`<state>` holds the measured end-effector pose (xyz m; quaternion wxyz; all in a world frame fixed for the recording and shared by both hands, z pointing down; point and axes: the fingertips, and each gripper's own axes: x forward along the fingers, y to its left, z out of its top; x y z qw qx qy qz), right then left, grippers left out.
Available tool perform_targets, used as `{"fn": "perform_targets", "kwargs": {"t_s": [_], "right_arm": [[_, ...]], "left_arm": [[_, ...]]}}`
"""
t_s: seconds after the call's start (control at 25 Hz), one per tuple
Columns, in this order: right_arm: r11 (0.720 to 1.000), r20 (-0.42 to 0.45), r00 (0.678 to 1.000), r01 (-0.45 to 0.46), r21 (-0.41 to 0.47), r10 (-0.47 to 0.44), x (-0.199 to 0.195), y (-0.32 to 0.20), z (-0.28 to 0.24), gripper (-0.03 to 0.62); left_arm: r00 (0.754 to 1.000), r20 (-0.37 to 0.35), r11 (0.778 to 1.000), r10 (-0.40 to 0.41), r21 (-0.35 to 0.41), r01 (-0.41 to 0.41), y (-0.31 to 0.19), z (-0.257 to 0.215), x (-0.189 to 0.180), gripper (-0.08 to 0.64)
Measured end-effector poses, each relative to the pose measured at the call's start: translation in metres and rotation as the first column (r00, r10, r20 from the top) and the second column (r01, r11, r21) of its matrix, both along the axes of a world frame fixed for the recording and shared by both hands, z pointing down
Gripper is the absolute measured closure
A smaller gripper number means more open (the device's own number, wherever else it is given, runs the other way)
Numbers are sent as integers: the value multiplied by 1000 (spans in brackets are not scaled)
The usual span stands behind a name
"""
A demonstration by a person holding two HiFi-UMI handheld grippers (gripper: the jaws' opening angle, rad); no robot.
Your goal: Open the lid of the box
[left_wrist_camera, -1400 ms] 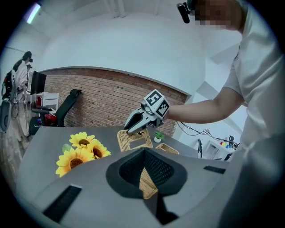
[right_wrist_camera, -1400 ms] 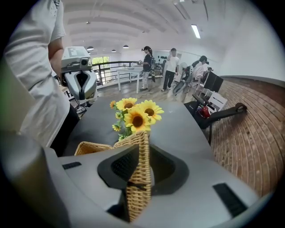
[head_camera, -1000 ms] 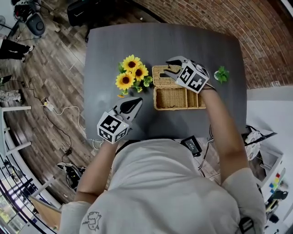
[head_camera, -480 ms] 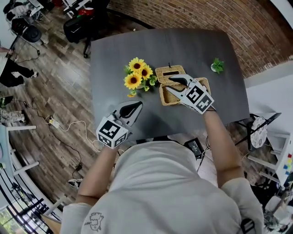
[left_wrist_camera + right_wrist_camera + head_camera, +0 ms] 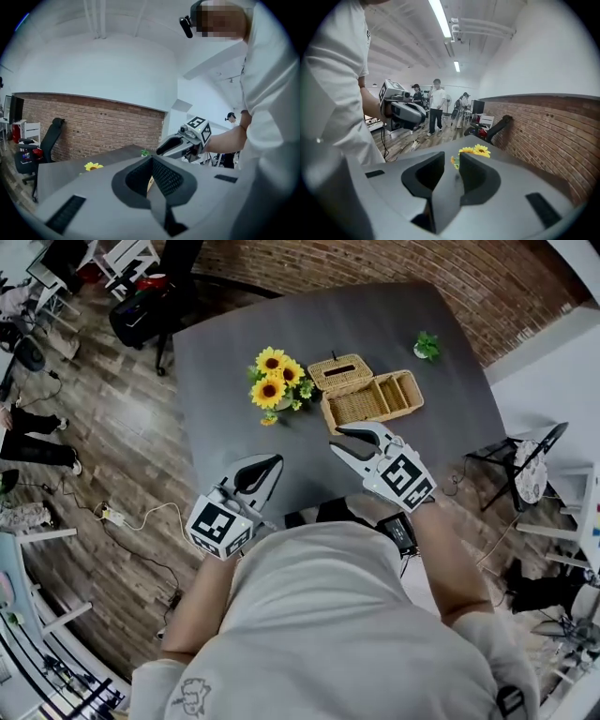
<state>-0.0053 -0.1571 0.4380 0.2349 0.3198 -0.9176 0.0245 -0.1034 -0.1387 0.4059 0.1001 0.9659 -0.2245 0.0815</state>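
The wicker box [image 5: 375,399] stands on the dark grey table [image 5: 225,352] with its inside showing. Its lid [image 5: 341,371] is swung back and rests behind the box's left end. My right gripper [image 5: 341,443] hovers near the table's front edge, well short of the box; its jaws are closing with nothing between them, and in the right gripper view [image 5: 452,161] sunflowers show through the gap. My left gripper [image 5: 270,461] hangs at the front left, shut and empty, its pads meeting in the left gripper view [image 5: 151,161].
A bunch of sunflowers [image 5: 277,385] lies left of the box. A small green plant [image 5: 427,345] sits at the table's far right. A black office chair [image 5: 141,306] stands beyond the table's left corner and a folding chair [image 5: 525,465] at its right. People stand in the background.
My right gripper has drawn back from the lid and box toward the table's front edge, and its jaws have narrowed. The lid stays open. The left gripper has barely moved.
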Motion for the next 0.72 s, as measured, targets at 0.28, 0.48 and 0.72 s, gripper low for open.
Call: {"fn": "perform_targets", "kwargs": {"t_s": [0.28,0.48,0.72], "right_arm": [[997,29,998,-58,44,56,-8,53,-29,526],[997,37,998,-61,56,59,-6,73,-40,552],[998,36,999,-32,59,30,6,99,-45,572]], "left_arm": [[997,-34,997,63,36,-62,29,-22,-3,549],[997,-37,996,63,57,-61,42,-33,-3,549],[999,-23,997,40,59,-39,63,-34,5,549]]}}
